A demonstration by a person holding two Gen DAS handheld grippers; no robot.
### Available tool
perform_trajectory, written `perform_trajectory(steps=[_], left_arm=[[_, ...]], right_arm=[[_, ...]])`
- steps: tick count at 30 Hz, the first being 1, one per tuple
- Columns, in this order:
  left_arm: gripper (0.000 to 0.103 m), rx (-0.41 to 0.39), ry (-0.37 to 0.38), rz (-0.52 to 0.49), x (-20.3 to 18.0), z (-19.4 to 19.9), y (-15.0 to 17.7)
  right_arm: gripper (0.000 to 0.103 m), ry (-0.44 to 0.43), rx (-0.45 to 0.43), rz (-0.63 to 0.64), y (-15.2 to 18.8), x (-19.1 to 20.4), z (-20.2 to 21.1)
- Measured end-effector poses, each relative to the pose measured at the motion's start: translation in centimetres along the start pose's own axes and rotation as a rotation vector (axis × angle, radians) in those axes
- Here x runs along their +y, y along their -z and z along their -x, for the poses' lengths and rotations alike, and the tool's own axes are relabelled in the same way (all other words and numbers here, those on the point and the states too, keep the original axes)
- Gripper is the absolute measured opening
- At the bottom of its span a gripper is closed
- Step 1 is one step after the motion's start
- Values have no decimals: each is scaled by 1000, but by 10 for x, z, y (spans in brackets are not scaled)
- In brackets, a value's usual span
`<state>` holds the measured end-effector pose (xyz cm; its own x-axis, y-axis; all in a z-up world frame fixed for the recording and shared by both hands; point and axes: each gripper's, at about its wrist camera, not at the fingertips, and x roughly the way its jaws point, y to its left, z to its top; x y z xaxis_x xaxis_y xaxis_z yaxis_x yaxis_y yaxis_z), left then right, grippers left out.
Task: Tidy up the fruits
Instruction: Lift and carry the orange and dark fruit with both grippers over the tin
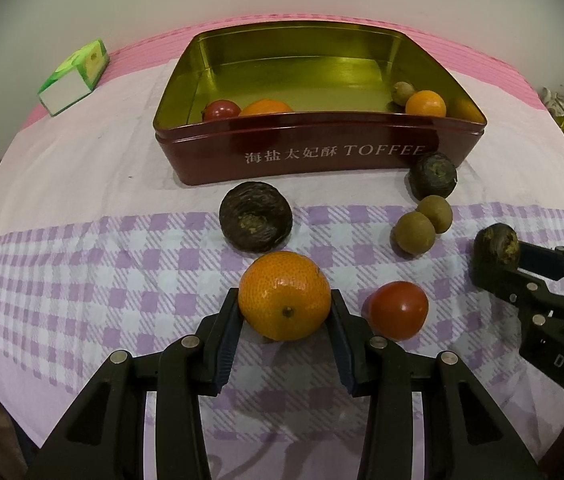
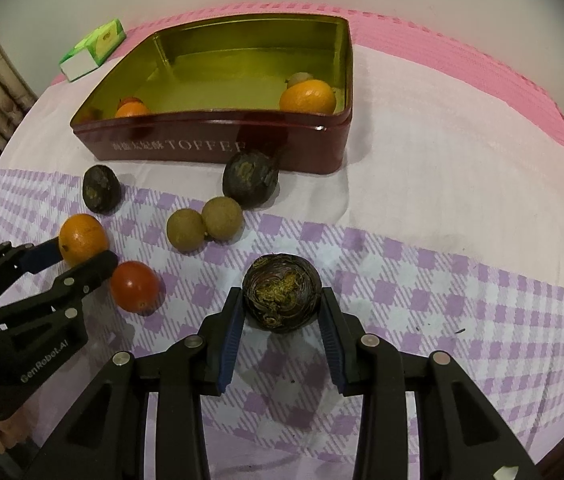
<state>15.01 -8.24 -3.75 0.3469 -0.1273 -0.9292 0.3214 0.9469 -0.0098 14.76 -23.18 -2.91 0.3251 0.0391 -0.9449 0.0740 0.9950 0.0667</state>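
Your left tongs [image 1: 285, 304] are closed on an orange [image 1: 284, 295], both pads pressed to its sides, low over the checked cloth [image 1: 82, 280] on the worktop. Your right tongs [image 2: 280, 304] are likewise closed on a dark wrinkled fruit [image 2: 281, 291], gripped on both sides. Just beside the orange lies a red tomato [image 1: 398, 310]. Farther out, two brown round fruits [image 2: 204, 222] touch each other. Beyond them, two more dark fruits [image 1: 256, 221] [image 1: 433, 174] lie apart, the second against the tin's front wall. At the far end stands the open toffee tin [image 1: 322, 152], holding oranges, a red fruit and a small brown one. A green carton [image 1: 76, 76] lies well left of it.
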Motion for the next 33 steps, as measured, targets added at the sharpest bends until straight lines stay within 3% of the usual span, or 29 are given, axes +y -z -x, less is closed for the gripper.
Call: perform_trajectory(steps=[9, 18, 25, 33], left_arm=[[43, -5, 36, -1, 0, 11, -12], [43, -62, 80, 54, 10, 40, -38], [43, -112, 45, 72, 24, 53, -75], [43, -109, 5, 74, 38, 38, -98]], right_arm=[[34, -2, -34, 7, -16, -2, 16], [34, -10, -90, 31, -43, 0, 32], [34, -25, -119, 60, -70, 8, 33], [34, -35, -136, 52, -90, 11, 25]])
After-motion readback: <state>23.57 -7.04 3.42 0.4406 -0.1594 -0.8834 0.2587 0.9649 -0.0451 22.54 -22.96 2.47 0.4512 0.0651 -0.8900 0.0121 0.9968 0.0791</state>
